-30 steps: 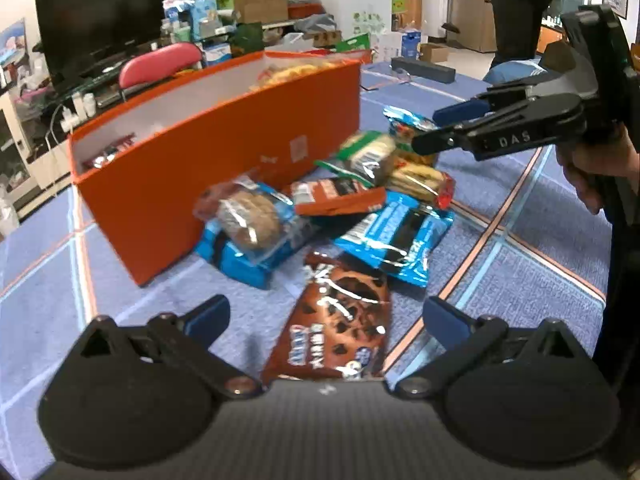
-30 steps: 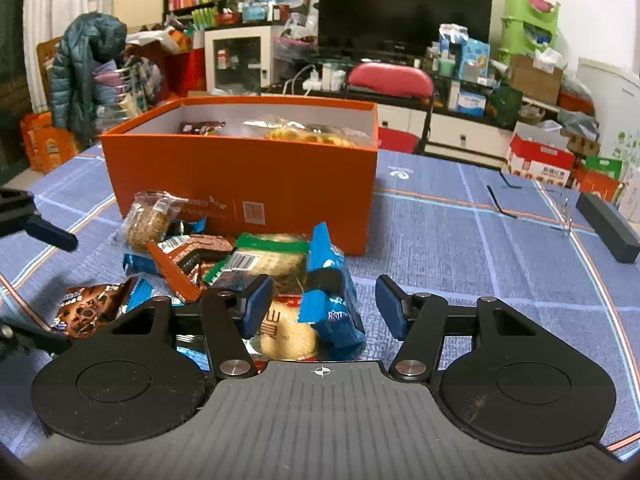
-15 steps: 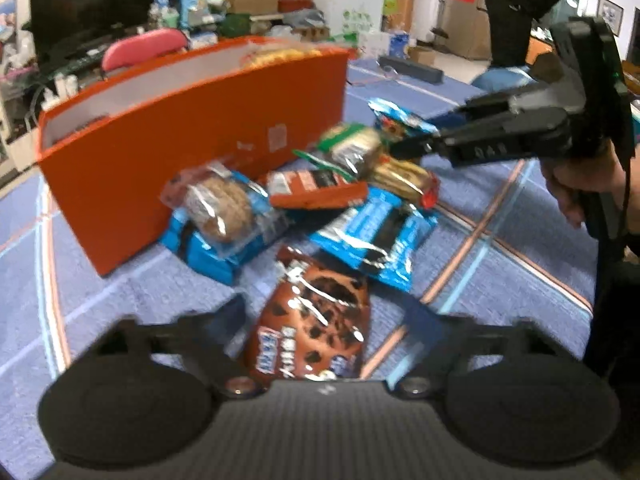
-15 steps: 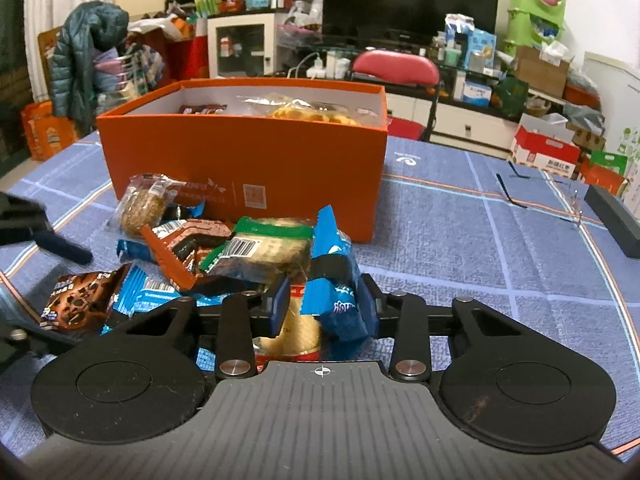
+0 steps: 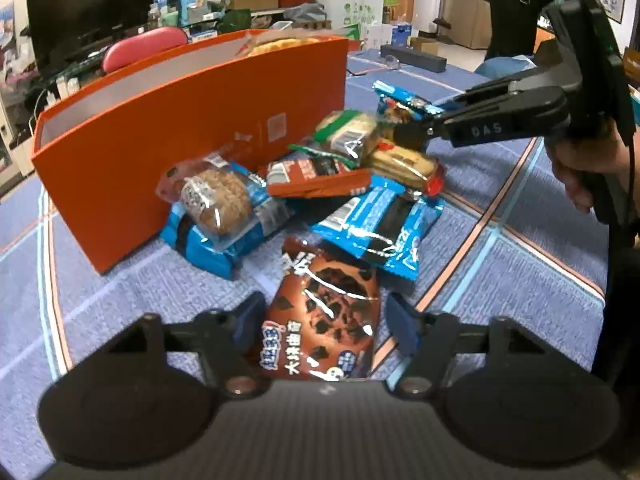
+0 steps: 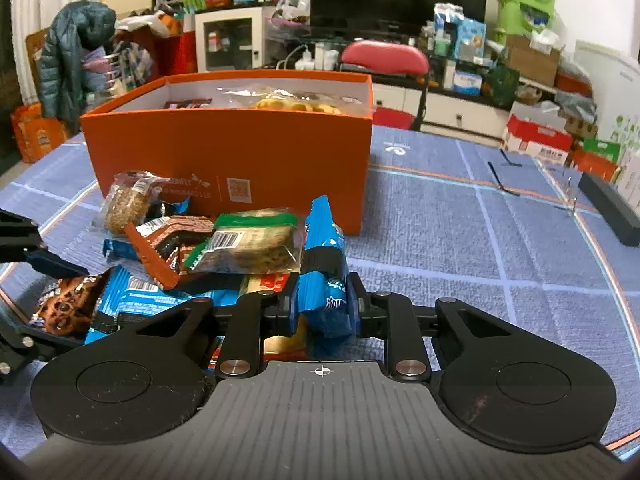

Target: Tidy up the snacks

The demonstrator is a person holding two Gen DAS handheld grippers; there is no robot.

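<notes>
Both grippers differ: right gripper [image 6: 323,309] clamps blue packet [image 6: 325,276], half hidden; left gripper [image 5: 325,320] gapes.

The chocolate cookie packet [image 5: 326,316] is glossy brown film that catches white glare. The blue packet [image 6: 326,276] pinched in the right tongs [image 6: 322,312] is shiny crinkled plastic (creased where it is squeezed). The orange box [image 6: 240,152] looks like smooth matt cardboard, white inside. The surface [image 6: 460,248] wears a rough woven blue cloth. Both tongs, left [image 5: 324,320] included, are matt black plastic with bright metal pins.
</notes>
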